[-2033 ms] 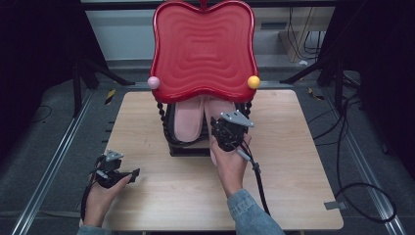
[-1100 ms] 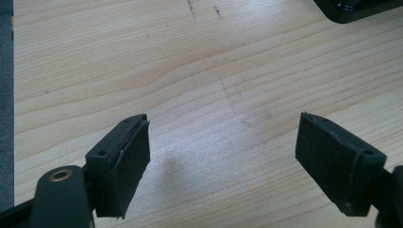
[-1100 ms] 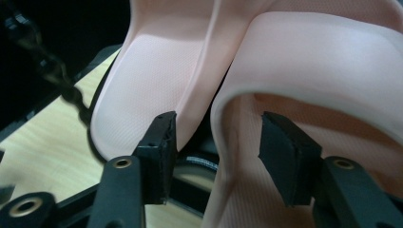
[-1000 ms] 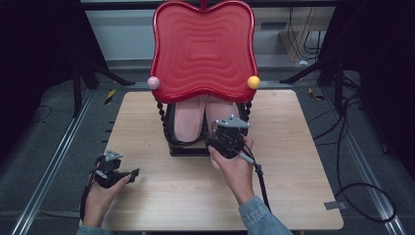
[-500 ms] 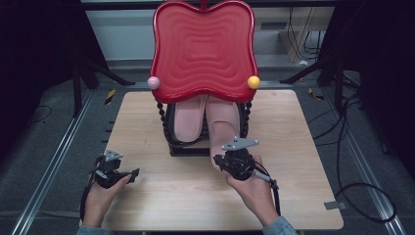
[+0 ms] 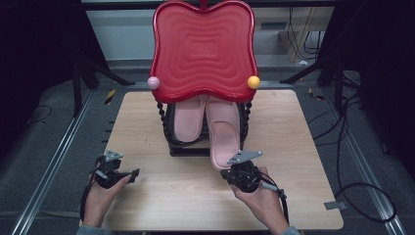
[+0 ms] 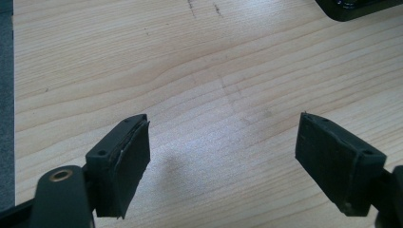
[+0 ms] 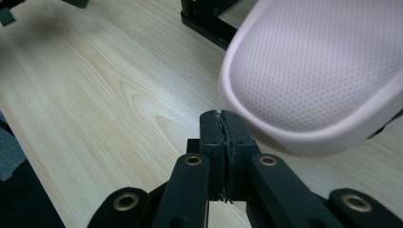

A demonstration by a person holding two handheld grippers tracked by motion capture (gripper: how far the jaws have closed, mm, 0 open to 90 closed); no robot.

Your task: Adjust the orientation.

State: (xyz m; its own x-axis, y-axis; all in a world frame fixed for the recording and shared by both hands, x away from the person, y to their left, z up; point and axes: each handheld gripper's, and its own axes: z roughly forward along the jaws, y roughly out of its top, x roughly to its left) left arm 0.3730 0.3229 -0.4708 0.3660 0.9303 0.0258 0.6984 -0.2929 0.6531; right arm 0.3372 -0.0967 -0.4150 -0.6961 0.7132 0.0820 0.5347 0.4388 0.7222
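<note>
- The right gripper (image 6: pixel 235 172) sits low over the near part of the table (image 6: pixel 303 205), in the person's right hand (image 6: pixel 262 198).
- Its jaws have just been closing and now meet pad to pad, with nothing between them; in the right gripper view the closed tips (image 8: pixel 223 130) lie just beside the heel of a pink slipper (image 8: pixel 318 76), and I cannot tell whether they touch it.
- The left gripper (image 6: pixel 122 174) rests near the table's near left edge, held in the left hand (image 6: pixel 98 198).
- Its jaws are spread wide over bare wood, with nothing between the pads (image 7: pixel 130 164).
- That slipper (image 6: pixel 223 132) sticks out of a black rack (image 6: pixel 169 129) at mid-table, heel towards the person and hanging past the rack's front edge.
- A second pink slipper (image 6: pixel 188 122) lies fully inside the rack, beside the first, to its left.
- A red tray (image 6: pixel 203 49) stands tilted above the rack, with a pink ball (image 6: pixel 153 82) and a yellow ball (image 6: pixel 253 82) at its lower corners.
</note>
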